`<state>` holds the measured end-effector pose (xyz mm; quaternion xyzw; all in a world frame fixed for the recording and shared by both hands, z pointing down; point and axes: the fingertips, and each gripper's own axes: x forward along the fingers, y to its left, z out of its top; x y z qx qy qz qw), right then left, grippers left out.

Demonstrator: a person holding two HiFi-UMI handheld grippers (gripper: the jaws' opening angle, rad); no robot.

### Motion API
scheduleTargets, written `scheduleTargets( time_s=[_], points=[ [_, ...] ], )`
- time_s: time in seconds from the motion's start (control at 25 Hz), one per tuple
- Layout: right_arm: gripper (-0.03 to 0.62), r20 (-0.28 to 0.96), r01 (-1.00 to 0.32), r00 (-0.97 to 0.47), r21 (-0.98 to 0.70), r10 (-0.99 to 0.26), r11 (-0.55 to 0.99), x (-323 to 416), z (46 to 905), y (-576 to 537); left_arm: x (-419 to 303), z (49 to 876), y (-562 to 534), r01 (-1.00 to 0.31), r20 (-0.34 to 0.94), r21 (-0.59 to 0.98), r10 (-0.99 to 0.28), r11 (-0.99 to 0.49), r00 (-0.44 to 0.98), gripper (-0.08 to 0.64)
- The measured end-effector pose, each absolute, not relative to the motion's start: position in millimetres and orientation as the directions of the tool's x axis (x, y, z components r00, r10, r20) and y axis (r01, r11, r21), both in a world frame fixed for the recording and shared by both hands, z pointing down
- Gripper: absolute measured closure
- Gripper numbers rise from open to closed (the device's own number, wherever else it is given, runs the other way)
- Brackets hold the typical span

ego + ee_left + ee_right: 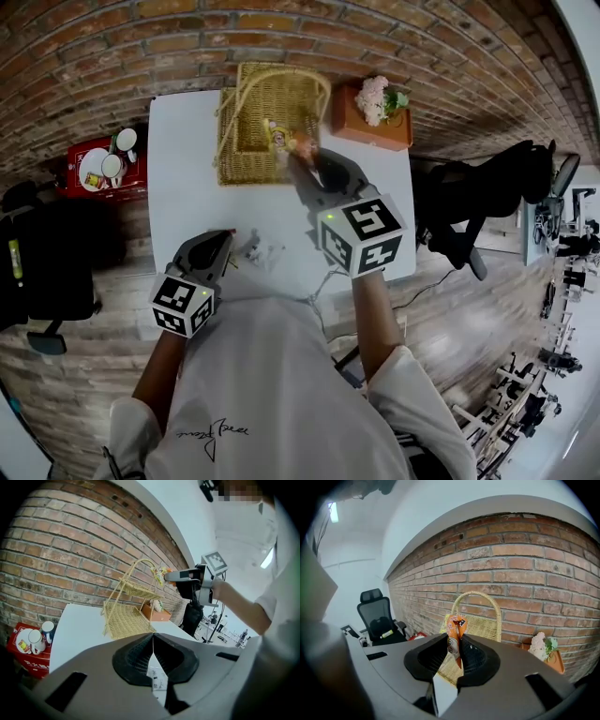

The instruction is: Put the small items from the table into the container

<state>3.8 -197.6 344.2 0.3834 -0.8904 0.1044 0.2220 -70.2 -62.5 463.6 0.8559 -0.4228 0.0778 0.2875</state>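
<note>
A white worktop (183, 150) stands against a brick wall (112, 47). At its far edge sits a wicker basket (246, 155), its arched handle (281, 77) rising over the open top. Something small with a yellow label (275, 131) lies inside. Just right of the basket is an orange planter box (361, 129) with pale flowers. Off the worktop's left side a red box (79, 155) carries white cups (125, 141), and a black office chair (473, 216) stands off the right side.

The right gripper (298, 157) is clamped on a slim orange packet (456, 623), gripping it across its lower half. The packet's long axis runs upright between the pads. Its crimped, flared end sticks up above the jaw tips and its narrow end points down into the gap. It is held in the air at the basket's near right corner, about level with the top of the handle. The handle arcs right behind the packet and is the nearest thing to it. Whether the packet is over the basket's opening or just short of the rim is hard to judge from above.

The left gripper (228, 240) is closed with nothing between its jaws, its tips low over the near part of the worktop. A few pale small wrappers (265, 251) lie loose just beside its tips, well apart from the basket.
</note>
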Motion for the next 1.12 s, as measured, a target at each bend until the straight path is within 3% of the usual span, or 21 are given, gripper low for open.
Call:
scheduleTargets(
  time_s=[1.12],
  points=[
    [0.506, 0.517, -0.795, -0.539, -0.053, -0.665, 0.604, 0.8, 381.2, -242.1, -89.1, 475.9, -67.8, -0.782, 0.400, 0.451, -0.686, -0.430, 0.608, 0.551]
  ],
)
